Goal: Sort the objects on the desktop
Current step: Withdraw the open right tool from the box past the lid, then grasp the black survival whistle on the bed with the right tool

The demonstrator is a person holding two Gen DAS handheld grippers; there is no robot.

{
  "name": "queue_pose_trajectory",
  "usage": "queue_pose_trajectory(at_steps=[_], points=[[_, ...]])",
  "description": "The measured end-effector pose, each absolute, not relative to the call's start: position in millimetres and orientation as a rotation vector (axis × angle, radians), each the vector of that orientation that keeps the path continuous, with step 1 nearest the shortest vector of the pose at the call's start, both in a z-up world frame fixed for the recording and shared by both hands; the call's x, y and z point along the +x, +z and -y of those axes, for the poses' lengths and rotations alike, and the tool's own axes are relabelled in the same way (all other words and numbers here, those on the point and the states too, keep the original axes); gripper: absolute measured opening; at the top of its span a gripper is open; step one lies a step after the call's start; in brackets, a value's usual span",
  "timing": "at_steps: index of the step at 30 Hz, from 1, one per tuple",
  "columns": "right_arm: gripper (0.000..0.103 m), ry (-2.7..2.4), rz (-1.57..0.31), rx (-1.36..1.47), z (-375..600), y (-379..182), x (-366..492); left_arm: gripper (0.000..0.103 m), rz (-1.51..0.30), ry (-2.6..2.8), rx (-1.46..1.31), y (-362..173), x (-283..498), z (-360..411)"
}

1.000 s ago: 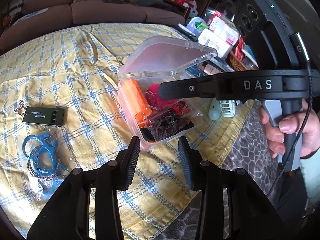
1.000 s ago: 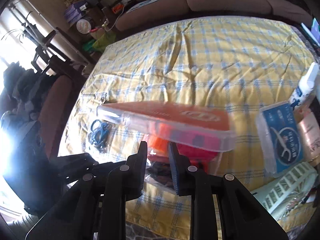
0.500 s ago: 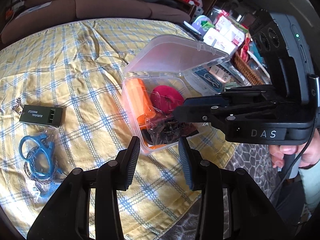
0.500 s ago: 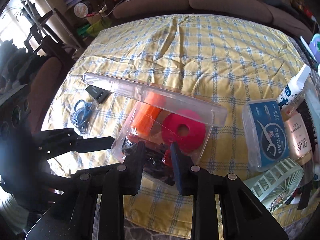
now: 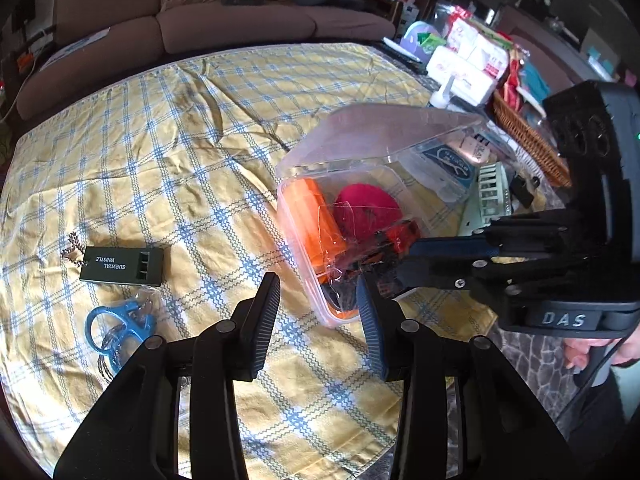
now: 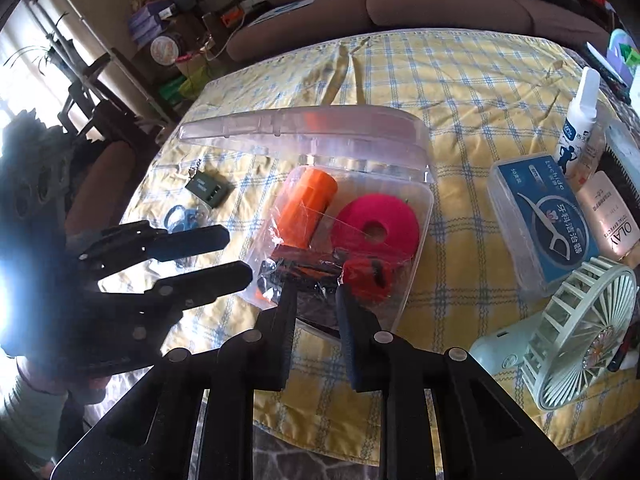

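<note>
A clear plastic box (image 5: pixel 298 240) (image 6: pixel 422 216) with its lid (image 5: pixel 384 132) raised lies on the yellow checked cloth. It holds an orange cylinder (image 6: pixel 306 206), a pink ring (image 6: pixel 376 224) and a bag of black and orange items (image 6: pixel 316 276). My left gripper (image 5: pixel 318 296) is open and empty just left of the box's near corner. My right gripper (image 6: pixel 316 300) is open, fingers at the box's near edge by the bag, holding nothing. A dark green survival whistle (image 5: pixel 120 266) and a bagged blue-handled wire saw (image 5: pixel 116 324) lie on the cloth to the left.
On the right lie a floss-pick box (image 6: pixel 540 220), a white bottle (image 6: pixel 580 120), an Olay bottle (image 6: pixel 612 220) and a pale green fan (image 6: pixel 576 328). A wicker basket (image 5: pixel 528 140) and packages stand beyond. A brown sofa (image 5: pixel 240 20) is behind the table.
The right gripper has pulled back and lowered from over the box to its near edge and opened wider. The box lid stays up. The left gripper has hardly moved.
</note>
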State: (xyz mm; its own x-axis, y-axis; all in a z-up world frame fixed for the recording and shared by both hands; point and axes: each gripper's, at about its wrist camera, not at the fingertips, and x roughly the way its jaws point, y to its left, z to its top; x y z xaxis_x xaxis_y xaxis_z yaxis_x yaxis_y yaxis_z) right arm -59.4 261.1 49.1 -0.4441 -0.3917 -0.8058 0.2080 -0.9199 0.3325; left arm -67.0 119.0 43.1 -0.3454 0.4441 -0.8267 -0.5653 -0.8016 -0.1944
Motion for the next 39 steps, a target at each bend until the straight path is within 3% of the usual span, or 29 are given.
queue_pose_trajectory(at_steps=[5, 6, 9, 13, 15, 18, 22, 30, 36, 39], points=[[0.023, -2.429, 0.301, 1.312, -270.9, 77.7, -43.0, 0.038, -0.048, 2.189, -1.205, 62.8, -59.0, -86.9], [0.029, -2.442, 0.288, 1.286, -268.4, 83.7, -39.2, 0.042, -0.027, 2.207, -1.191, 68.1, -56.7, -73.4], [0.054, -2.441, 0.286, 1.213, -256.2, 96.8, -30.0, 0.066, 0.030, 2.258, -1.178, 80.2, -49.8, -27.2], [0.064, -2.407, 0.292, 1.165, -228.3, 97.9, -29.2, 0.095, 0.036, 2.336, -1.226, 82.0, -41.4, 19.9], [0.069, -2.384, 0.292, 1.164, -211.6, 93.7, -31.1, 0.103, 0.064, 2.359, -1.245, 79.7, -39.4, 34.1], [0.080, -2.376, 0.260, 1.165, -185.5, 87.4, -31.5, 0.103, 0.089, 2.364, -1.257, 72.5, -36.1, 43.0], [0.081, -2.376, 0.234, 1.178, -161.0, 79.0, -36.1, 0.103, 0.023, 2.372, -1.271, 59.7, -32.0, 38.2], [0.081, -2.376, 0.336, 1.201, -142.6, 70.4, -74.4, 0.103, 0.073, 2.313, -1.286, 40.9, -41.6, 27.4], [0.080, -2.387, 0.117, 1.271, -104.3, 55.5, -128.1, 0.102, 0.113, 2.309, -1.298, 35.2, -46.1, 20.3], [0.074, -2.351, 0.034, 1.325, -88.5, 41.3, -155.0, 0.100, 0.171, 2.296, -1.344, 31.2, -49.2, 27.3]])
